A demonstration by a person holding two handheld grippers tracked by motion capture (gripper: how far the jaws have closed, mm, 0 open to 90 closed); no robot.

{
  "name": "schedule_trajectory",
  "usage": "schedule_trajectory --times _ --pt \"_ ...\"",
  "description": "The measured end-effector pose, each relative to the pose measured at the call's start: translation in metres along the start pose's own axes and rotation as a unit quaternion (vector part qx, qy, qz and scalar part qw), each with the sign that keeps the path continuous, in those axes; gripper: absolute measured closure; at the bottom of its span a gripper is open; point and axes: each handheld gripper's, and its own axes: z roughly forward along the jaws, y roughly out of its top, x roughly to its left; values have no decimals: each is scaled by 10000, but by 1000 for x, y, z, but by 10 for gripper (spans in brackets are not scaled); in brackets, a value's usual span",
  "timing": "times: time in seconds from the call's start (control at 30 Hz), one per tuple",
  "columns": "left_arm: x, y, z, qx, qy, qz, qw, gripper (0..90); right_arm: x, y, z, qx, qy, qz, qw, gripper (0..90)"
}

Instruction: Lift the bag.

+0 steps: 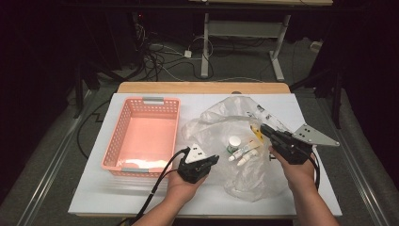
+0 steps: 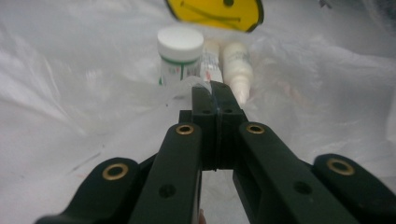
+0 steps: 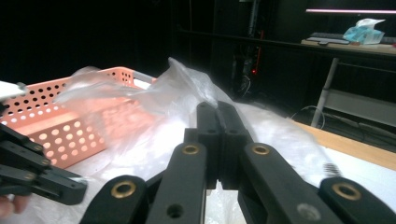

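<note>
A crumpled clear plastic bag [image 1: 244,122] lies on the white table [image 1: 117,193]. Inside it are a white-capped bottle [image 1: 234,142] with a green label, two pale tubes [image 1: 247,153] and a yellow tag [image 1: 255,133]. My left gripper [image 1: 215,160] is at the bag's near left edge, jaws shut with a fold of film pinched at the tips [image 2: 212,86]. Just beyond them stand the bottle [image 2: 180,56] and a tube [image 2: 237,67]. My right gripper [image 1: 262,128] is at the bag's right side, shut on raised film [image 3: 217,106].
A pink perforated basket [image 1: 141,101] with nothing in it stands left of the bag; its wall [image 3: 51,121] is in the right gripper view. A wooden strip [image 1: 202,87] runs along the table's far edge. Cables and desk legs lie on the floor beyond.
</note>
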Motion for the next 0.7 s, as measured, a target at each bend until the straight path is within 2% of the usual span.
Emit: schedule_trajectory --times 0.07,0.1,0.17,0.33,0.4,0.43,0.53,0.7 --pt "-1 4 -5 -90 45 87 9999 882 1 1 -1 -22 -38 64 10000 900" --pt "-1 6 -7 -139 60 84 9999 882 0 2 -1 -75 -49 -3 10000 900" --pt "-1 10 -13 -246 97 110 9996 882 2 3 -1 -87 -69 36 9999 900" --pt "-2 20 -27 -425 325 280 9982 882 5 2 2 -80 -80 2 9999 900" --pt "-3 25 -31 -514 405 386 9971 882 8 3 3 -116 -88 -4 9999 900" --pt "-3 28 -34 -556 422 381 9968 882 8 3 3 -133 -95 -59 9998 900" --pt "-1 38 -40 -772 484 334 9953 882 9 4 5 -165 -112 -4 9998 900" --pt "6 61 -51 -1081 625 395 9914 882 11 12 11 -318 -117 -25 9994 900"
